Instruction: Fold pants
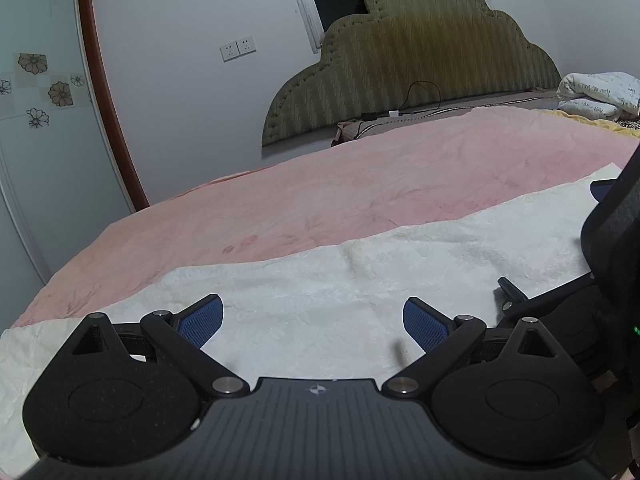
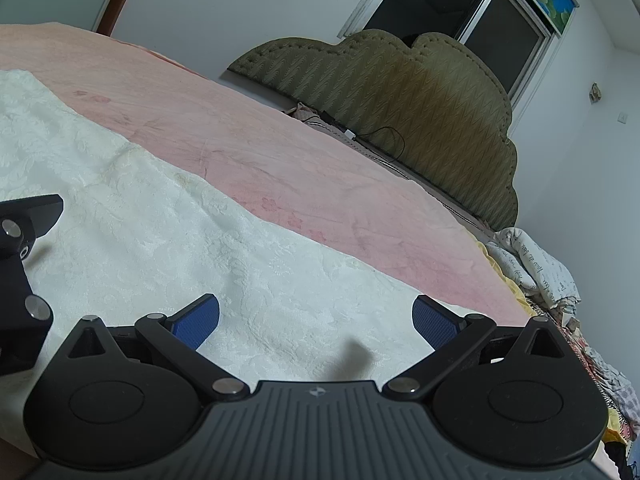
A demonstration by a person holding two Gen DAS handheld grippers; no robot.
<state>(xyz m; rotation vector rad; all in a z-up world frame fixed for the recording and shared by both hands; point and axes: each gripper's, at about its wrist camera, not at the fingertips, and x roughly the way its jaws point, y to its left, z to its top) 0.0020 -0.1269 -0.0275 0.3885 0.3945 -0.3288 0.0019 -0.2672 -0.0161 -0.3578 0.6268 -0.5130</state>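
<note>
No pants show in either view. My left gripper (image 1: 312, 322) is open and empty, its blue pads (image 1: 202, 320) spread wide just above a white textured cloth (image 1: 320, 280) on the bed. My right gripper (image 2: 316, 322) is also open and empty, low over the same white cloth (image 2: 160, 220). Part of the right gripper (image 1: 616, 232) shows at the right edge of the left wrist view. Part of the left gripper (image 2: 20, 264) shows at the left edge of the right wrist view.
The white cloth lies on a pink bedspread (image 1: 320, 184). An olive padded headboard (image 1: 420, 60) stands at the far end with a black cable (image 1: 424, 96) at its foot. Bundled bedding (image 1: 600, 94) lies at the far right. A door with flower stickers (image 1: 40, 80) stands on the left.
</note>
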